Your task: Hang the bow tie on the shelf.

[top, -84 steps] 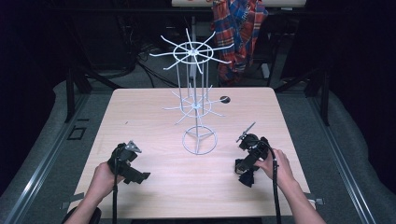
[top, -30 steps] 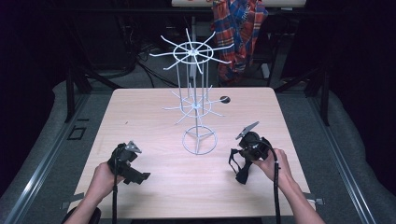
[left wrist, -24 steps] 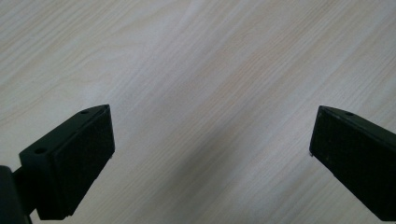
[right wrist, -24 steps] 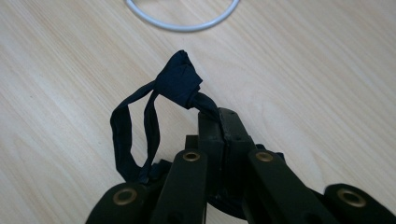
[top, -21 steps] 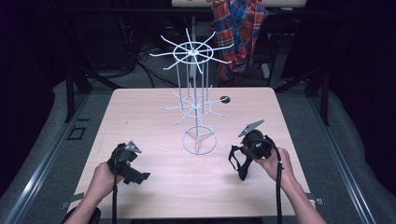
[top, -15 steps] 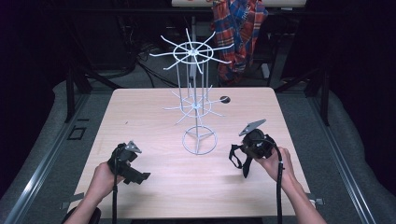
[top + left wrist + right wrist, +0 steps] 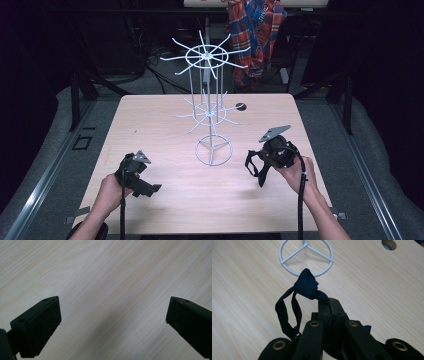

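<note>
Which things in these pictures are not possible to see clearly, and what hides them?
- Dark navy fabric loop: in the right gripper view its clamped end is hidden between the right gripper's shut jaws; what kind of item it is stays unclear.
- White wire hook stand: same view, the top edge cuts off everything above its ring base.
- Left gripper: high view, jaws too small to judge.

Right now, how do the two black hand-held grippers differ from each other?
The left gripper has its fingers spread wide with only bare light wooden table between them; the right gripper has its fingers shut on a dark navy knotted fabric strap. In the high view the left sits low by the table, while the right is lifted, the strap dangling. Both are black and hand-held.
</note>
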`<state>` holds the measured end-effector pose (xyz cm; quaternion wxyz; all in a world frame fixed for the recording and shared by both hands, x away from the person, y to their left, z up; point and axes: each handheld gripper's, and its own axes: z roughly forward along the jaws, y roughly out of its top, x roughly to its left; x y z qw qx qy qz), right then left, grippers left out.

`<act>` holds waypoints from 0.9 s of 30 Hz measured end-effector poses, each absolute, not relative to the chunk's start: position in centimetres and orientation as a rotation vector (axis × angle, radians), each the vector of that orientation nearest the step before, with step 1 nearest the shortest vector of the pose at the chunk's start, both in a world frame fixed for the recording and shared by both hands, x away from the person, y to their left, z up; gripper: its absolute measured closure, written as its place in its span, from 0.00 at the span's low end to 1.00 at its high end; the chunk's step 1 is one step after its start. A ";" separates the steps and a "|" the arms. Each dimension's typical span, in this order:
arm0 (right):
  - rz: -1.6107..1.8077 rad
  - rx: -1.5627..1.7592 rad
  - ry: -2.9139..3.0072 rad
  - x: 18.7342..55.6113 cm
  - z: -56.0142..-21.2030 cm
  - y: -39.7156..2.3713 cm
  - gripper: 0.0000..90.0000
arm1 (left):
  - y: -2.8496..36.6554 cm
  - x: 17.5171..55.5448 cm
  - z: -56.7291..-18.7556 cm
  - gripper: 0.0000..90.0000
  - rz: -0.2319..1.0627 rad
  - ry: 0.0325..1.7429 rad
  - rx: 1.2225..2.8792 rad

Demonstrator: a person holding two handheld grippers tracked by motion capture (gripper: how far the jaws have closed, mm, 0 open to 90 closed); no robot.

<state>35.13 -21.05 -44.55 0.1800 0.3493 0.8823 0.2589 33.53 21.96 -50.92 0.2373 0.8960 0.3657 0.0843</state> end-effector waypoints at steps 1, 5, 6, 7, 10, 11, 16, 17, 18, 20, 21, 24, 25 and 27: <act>0.732 0.990 2.492 35.1 -44.4 -21.1 0.99 | 22.0 33.6 -51.0 0.00 0.232 1.006 2.459; 0.767 1.000 2.468 35.1 -43.8 -21.4 0.99 | 21.9 33.5 -50.9 0.00 0.232 1.000 2.460; 0.771 1.000 2.470 35.1 -43.7 -21.5 0.99 | 21.9 33.6 -50.9 0.00 0.227 0.998 2.461; 0.776 1.002 2.464 35.1 -43.6 -21.5 0.99 | 21.9 33.5 -50.9 0.00 0.228 0.999 2.463; 0.779 1.004 2.457 35.1 -43.4 -21.6 0.99 | 21.9 33.5 -50.9 0.00 0.234 1.002 2.462; 0.779 1.004 2.457 35.1 -43.4 -21.6 0.99 | 21.9 33.5 -50.9 0.00 0.234 1.002 2.462; 0.803 1.017 2.456 35.3 -43.0 -21.5 0.99 | 21.8 33.4 -50.9 0.00 0.222 0.982 2.463; 0.805 1.015 2.457 35.3 -42.9 -21.5 0.99 | 21.8 33.4 -50.9 0.00 0.222 0.978 2.464; 0.806 1.016 2.449 35.2 -42.8 -21.5 0.99 | 21.8 33.4 -50.8 0.00 0.225 0.974 2.464; 0.811 1.014 2.444 35.3 -42.5 -21.5 0.99 | 21.8 33.4 -50.9 0.00 0.227 0.973 2.462; 0.809 1.013 2.444 35.3 -42.4 -21.5 0.99 | 21.8 33.4 -50.9 0.00 0.226 0.974 2.463; 0.814 1.013 2.440 35.4 -42.1 -21.6 0.99 | 21.9 33.4 -50.9 0.00 0.237 0.981 2.460; 0.814 1.012 2.440 35.4 -42.0 -21.6 0.99 | 21.9 33.4 -50.9 0.00 0.236 0.984 2.460; 0.819 1.015 2.434 35.5 -41.9 -21.6 0.99 | 21.9 33.4 -50.9 0.00 0.228 0.983 2.464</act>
